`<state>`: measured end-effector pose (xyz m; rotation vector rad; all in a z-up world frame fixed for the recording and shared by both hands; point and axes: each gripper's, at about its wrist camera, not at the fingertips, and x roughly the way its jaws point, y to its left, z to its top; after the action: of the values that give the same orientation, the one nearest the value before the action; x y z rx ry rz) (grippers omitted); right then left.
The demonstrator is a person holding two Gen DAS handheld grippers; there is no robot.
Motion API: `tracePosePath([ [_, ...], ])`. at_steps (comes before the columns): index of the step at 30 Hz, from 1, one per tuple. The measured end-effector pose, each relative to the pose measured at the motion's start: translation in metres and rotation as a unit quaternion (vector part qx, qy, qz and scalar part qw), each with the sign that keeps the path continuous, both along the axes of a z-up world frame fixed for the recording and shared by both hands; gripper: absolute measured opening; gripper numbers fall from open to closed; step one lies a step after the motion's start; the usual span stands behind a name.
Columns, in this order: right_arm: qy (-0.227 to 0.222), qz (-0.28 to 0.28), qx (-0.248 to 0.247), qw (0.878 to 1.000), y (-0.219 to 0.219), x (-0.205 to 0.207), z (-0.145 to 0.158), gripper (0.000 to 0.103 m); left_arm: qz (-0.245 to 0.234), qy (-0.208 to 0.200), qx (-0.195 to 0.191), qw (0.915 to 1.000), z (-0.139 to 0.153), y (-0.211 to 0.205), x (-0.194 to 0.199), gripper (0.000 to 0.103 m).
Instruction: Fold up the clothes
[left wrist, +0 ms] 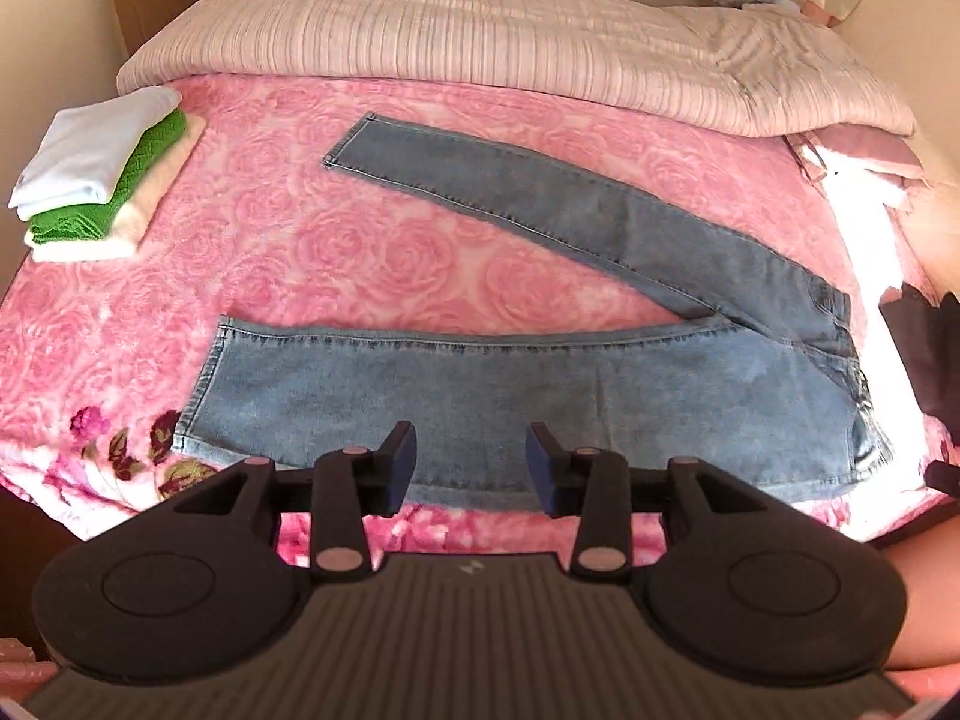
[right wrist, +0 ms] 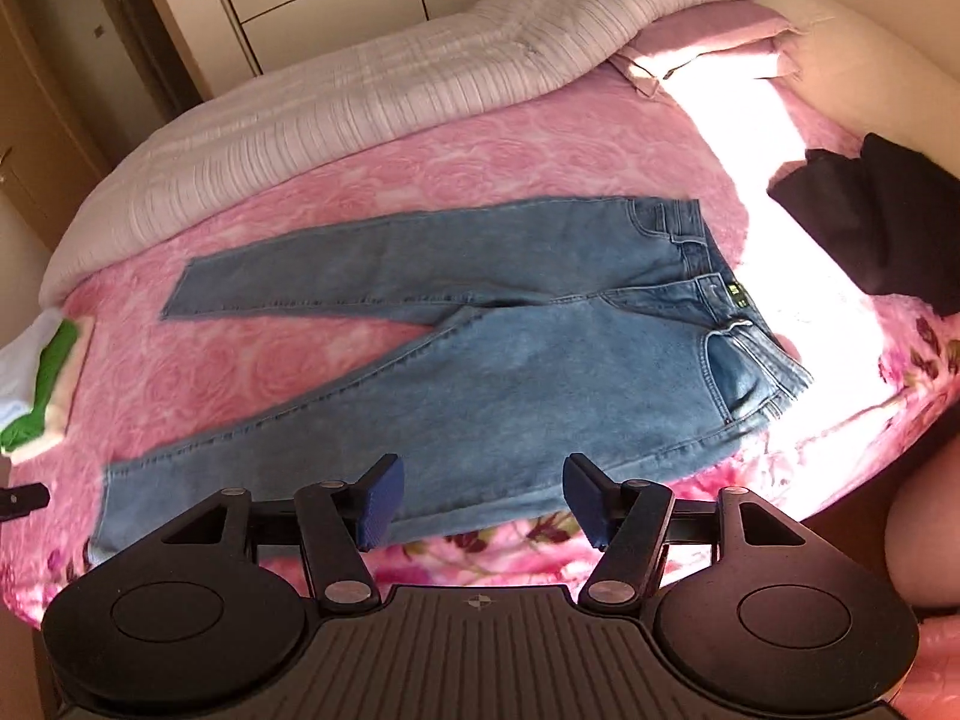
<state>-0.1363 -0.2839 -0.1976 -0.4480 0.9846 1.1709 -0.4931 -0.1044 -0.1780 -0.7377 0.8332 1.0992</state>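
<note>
Left wrist view: my left gripper (left wrist: 470, 468) and right gripper (right wrist: 480, 498) both gape empty above light-blue denim jeans (left wrist: 480, 384), pink rose-patterned blanket (left wrist: 360, 258) bare toward 11 o'clock.

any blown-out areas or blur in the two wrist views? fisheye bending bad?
Left wrist: sunlight clips the bed's right edge; jeans sharp and evenly lit; quilt bows hard. Right wrist: a wide sun patch clips to white beside the jeans' waistband; the clothes stack is smeared at the left rim.

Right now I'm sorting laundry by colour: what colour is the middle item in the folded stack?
Bright green, between white pieces; clearest in the left wrist view.
</note>
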Motion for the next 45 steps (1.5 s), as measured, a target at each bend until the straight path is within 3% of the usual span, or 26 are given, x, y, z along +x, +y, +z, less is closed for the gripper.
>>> tracePosePath([
  [2, -0.006, 0.002, -0.005, 1.0, -0.004, -0.005, 0.002, 0.076, -0.004, 0.005, 0.003, 1.0, 0.006, -0.008, 0.002, 0.039],
  [9, -0.033, 0.023, -0.012, 0.999, -0.008, -0.011, 0.005, 0.084, 0.002, 0.017, 0.013, 0.9998, 0.018, -0.034, -0.001, 0.042],
  [13, -0.043, 0.041, -0.007, 0.998, -0.008, -0.014, 0.008, 0.098, 0.008, 0.026, 0.022, 0.9994, 0.024, -0.044, -0.003, 0.044],
  [16, -0.045, 0.046, -0.005, 0.998, -0.01, -0.011, 0.009, 0.101, 0.006, 0.034, 0.028, 0.999, 0.028, -0.051, 0.002, 0.046],
  [33, -0.06, 0.015, -0.026, 0.998, -0.038, 0.017, 0.005, 0.102, -0.059, 0.056, 0.048, 0.9955, 0.034, -0.068, 0.052, 0.058],
  [45, -0.066, 0.015, -0.059, 0.996, -0.05, 0.011, -0.008, 0.102, -0.072, 0.075, 0.021, 0.9943, 0.01, -0.074, 0.051, 0.06],
])
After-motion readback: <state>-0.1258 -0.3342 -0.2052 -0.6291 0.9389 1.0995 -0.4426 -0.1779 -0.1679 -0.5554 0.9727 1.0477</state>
